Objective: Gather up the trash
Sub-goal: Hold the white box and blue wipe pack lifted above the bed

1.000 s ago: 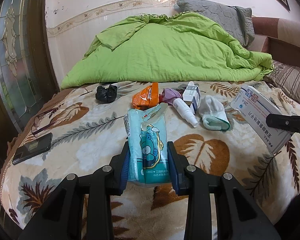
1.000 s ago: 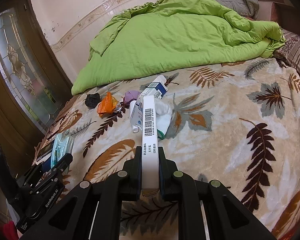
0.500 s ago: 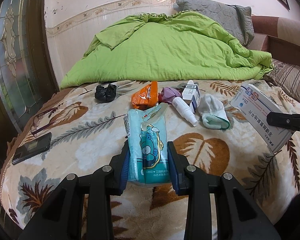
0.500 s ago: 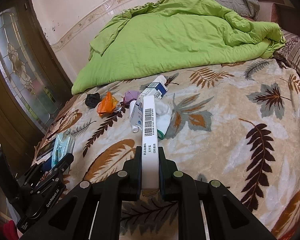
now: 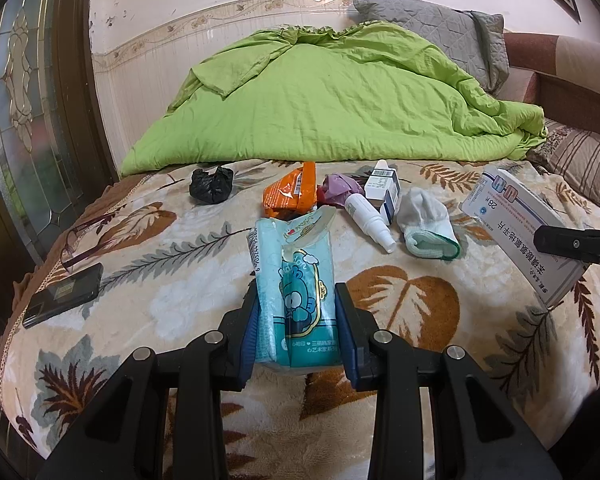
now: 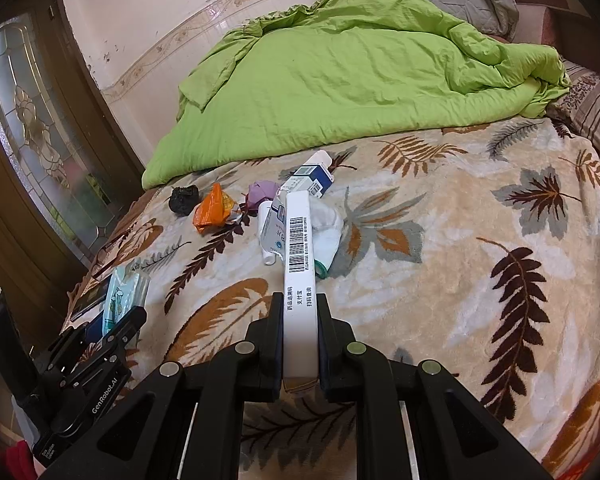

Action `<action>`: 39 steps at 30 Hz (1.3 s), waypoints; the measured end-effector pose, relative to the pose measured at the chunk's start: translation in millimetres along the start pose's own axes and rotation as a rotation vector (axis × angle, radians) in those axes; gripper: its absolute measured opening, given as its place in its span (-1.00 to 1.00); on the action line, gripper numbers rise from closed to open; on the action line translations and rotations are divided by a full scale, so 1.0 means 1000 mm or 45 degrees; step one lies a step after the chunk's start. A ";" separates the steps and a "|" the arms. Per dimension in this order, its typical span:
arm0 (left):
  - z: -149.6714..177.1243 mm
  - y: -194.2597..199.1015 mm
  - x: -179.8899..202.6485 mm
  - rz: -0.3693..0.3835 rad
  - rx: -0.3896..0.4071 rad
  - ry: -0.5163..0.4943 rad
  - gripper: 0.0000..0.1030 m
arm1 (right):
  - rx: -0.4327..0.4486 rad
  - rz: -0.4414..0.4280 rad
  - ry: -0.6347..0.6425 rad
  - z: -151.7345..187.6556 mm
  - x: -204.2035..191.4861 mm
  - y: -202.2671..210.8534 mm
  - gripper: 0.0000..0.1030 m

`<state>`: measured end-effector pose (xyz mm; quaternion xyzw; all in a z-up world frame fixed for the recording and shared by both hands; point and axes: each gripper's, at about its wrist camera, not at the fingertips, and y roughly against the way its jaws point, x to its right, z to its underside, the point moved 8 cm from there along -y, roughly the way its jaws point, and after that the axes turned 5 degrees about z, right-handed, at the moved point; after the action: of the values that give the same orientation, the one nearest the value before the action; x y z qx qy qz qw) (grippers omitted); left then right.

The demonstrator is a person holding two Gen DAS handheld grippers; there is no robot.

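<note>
My left gripper (image 5: 296, 312) is shut on a light blue tissue pack (image 5: 296, 276) and holds it above the bed; it also shows in the right wrist view (image 6: 120, 300). My right gripper (image 6: 299, 312) is shut on a white medicine box (image 6: 298, 252), which also shows in the left wrist view (image 5: 516, 228). On the leaf-patterned blanket (image 5: 160, 280) lie an orange wrapper (image 5: 290, 194), a black crumpled bag (image 5: 211, 185), a purple wad (image 5: 338, 188), a white spray bottle (image 5: 366, 216), a small blue-white box (image 5: 384, 186) and a white sock (image 5: 426, 218).
A green quilt (image 5: 332, 108) is piled at the back of the bed, with a grey pillow (image 5: 432, 36) behind it. A black phone (image 5: 64, 294) and glasses (image 5: 80, 240) lie near the bed's left edge. A glass-panelled wooden door (image 5: 20, 100) stands at the left.
The left wrist view has shifted slightly, so the items on the bed sit a little higher in frame. Both grippers keep their hold.
</note>
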<state>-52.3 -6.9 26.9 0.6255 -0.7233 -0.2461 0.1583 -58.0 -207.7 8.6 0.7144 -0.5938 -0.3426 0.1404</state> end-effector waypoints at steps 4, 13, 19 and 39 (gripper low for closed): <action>0.001 0.000 0.000 0.000 0.000 0.000 -0.35 | 0.001 0.002 -0.001 0.000 0.000 0.000 -0.72; 0.001 -0.001 0.001 0.004 -0.003 0.001 -0.35 | 0.005 -0.006 -0.012 0.001 0.001 0.004 -0.72; 0.002 -0.002 0.002 0.009 -0.003 0.002 -0.35 | 0.008 -0.013 -0.004 0.004 -0.002 0.007 -0.72; 0.004 0.019 0.039 0.223 -0.009 -0.020 -0.35 | -0.041 -0.088 -0.093 0.026 -0.001 0.029 -0.72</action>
<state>-77.1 -42.8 30.7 0.5575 -0.7755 -0.2387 0.1757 -96.8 -208.6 8.0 0.7191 -0.5679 -0.3826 0.1183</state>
